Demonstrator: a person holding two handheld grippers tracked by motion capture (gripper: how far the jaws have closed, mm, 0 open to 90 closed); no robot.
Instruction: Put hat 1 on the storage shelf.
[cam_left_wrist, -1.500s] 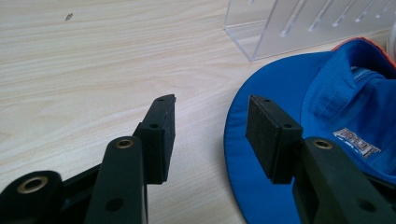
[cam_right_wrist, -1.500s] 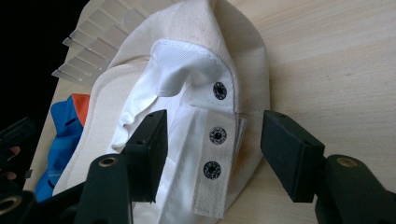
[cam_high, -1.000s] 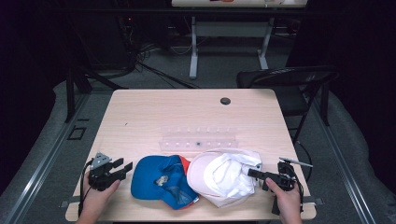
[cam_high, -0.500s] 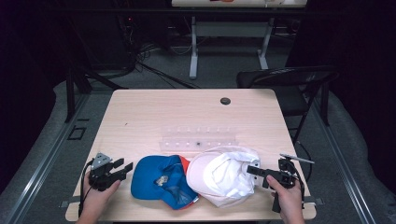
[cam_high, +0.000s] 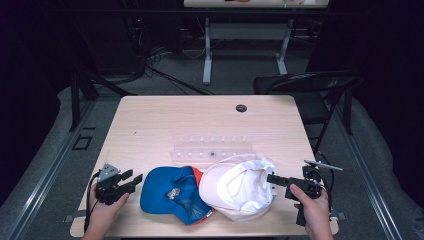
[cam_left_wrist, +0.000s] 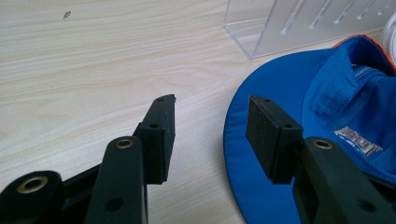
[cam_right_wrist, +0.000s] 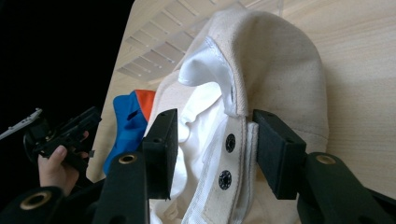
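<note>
Right gripper view: snaps (cam_right_wrist: 227, 158) inside white cap (cam_right_wrist: 280, 70).

blue cap (cam_left_wrist: 299, 140) — cut off at the edge

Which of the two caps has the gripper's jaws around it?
The white cap, the one on the right. The right gripper has just been closing, its jaws on either side of the cap's snap strap. The blue cap lies beside the left gripper, untouched.

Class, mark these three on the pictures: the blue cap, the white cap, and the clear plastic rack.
blue cap (cam_high: 159, 192): high view, on its brim.
white cap (cam_high: 243, 187): high view, on its white lining.
clear plastic rack (cam_high: 212, 148): high view, on its slotted top.
</note>
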